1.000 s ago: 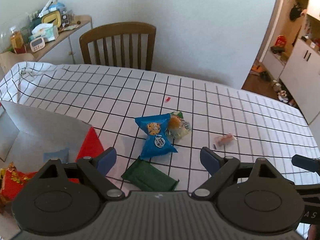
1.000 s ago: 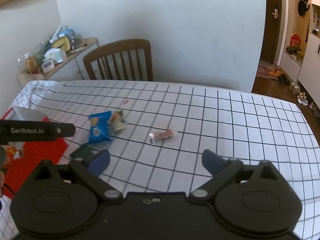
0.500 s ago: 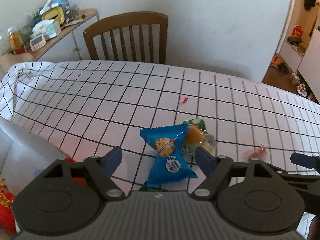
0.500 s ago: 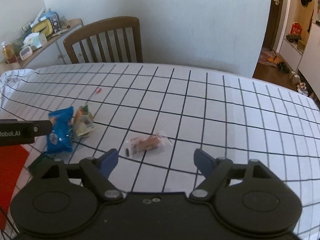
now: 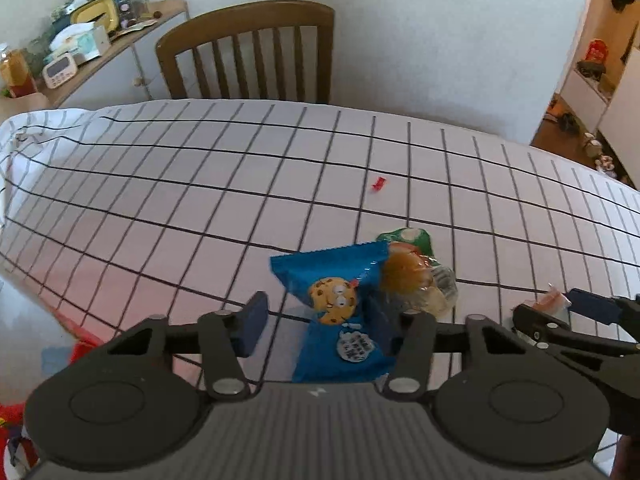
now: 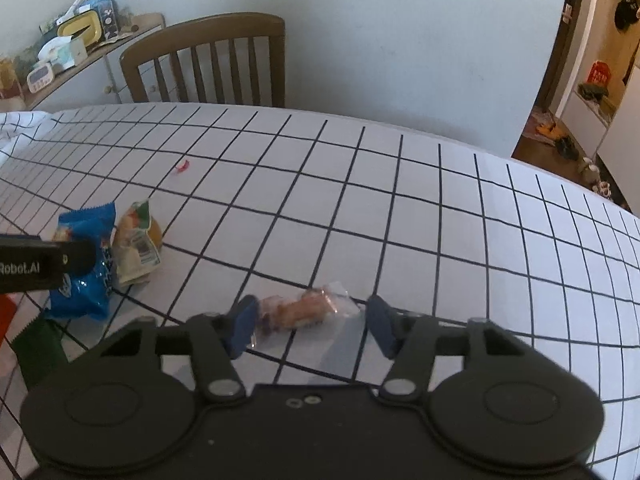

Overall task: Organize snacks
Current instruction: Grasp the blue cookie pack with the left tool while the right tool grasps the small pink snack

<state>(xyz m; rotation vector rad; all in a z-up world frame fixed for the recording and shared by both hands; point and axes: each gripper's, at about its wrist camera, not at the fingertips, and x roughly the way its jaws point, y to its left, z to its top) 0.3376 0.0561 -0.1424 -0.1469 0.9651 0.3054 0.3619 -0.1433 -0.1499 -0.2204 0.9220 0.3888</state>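
Observation:
A blue cookie packet (image 5: 336,304) lies on the checked tablecloth, between the open fingers of my left gripper (image 5: 316,324). A clear packet with an orange snack and a green top (image 5: 416,276) touches its right side. In the right wrist view, a small clear-wrapped pinkish snack (image 6: 304,308) lies between the open fingers of my right gripper (image 6: 314,324). The blue packet (image 6: 86,264) and the clear packet (image 6: 136,244) show at the left there, with a dark green packet (image 6: 40,348) below them. The right gripper also shows in the left wrist view (image 5: 576,320).
A small red scrap (image 5: 378,183) lies on the tablecloth (image 5: 200,200) further back. A wooden chair (image 5: 256,52) stands at the far edge. A cluttered side cabinet (image 5: 80,56) is at the far left. A red box edge (image 5: 80,344) shows at the lower left.
Both grippers have moved forward and down. The blue packet now lies between the left fingers and the pinkish snack between the right fingers. Both pairs of fingers have narrowed somewhat.

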